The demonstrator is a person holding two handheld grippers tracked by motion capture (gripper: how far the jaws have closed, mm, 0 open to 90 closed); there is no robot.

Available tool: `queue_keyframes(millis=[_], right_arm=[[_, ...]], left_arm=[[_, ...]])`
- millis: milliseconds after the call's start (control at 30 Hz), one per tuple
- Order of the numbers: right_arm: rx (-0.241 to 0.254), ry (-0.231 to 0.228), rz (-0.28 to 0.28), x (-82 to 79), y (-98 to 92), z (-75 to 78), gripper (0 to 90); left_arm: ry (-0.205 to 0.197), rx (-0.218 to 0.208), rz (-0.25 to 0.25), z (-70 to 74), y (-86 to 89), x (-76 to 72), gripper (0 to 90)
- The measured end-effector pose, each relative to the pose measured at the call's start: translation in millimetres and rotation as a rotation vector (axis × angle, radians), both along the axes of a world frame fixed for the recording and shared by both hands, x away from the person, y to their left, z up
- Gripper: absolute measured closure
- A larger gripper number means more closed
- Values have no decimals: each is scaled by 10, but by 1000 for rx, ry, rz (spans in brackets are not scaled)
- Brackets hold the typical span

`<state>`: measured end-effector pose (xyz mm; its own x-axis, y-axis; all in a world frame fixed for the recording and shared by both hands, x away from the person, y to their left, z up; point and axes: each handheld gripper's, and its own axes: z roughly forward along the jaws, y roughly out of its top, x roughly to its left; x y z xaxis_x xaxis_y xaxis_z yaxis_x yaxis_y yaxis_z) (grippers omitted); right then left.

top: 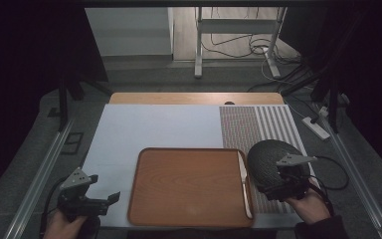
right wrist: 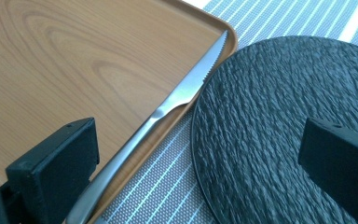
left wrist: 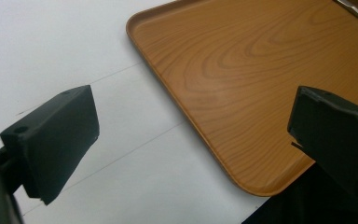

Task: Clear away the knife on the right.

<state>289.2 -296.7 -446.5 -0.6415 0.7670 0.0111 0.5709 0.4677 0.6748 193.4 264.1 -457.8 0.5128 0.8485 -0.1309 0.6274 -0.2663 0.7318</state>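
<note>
A wooden tray (top: 189, 186) lies on the white top of the desk (top: 144, 127), near the person's edge, and its flat bottom is bare. A steel knife (top: 243, 181) rests along the tray's right rim, its toothed blade pointing away from the person and its handle toward them. Just right of the tray, a round black plate (top: 266, 157) with a rough, rippled surface sits on a striped mat (top: 258, 124); in the right gripper view the plate's edge (right wrist: 279, 121) comes close beside the knife blade (right wrist: 186, 88), with a strip of the mat (right wrist: 154, 186) showing between them lower down. The right tongs (top: 281, 186) hover above the near part of the plate, held by a hand (top: 311, 206) at the bottom right corner of the high view. Their jaws are spread wide and grasp nothing: one jaw stands over the tray edge by the knife handle, the other over the plate. The left tongs (top: 104, 199) are to the left of the tray, over the white desk top, held by the other hand (top: 64, 226). They too are released and empty, their jaws far apart, with the tray's near left corner (left wrist: 242, 172) showing between them in the left gripper view.
</note>
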Motion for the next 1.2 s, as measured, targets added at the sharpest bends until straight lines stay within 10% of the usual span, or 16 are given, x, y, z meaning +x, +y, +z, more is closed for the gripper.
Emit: queue_keyframes(millis=[1200], right_arm=[[56, -40, -99, -343, -360, 104, 0]], left_arm=[[6, -4, 7, -3, -2, 6, 18]])
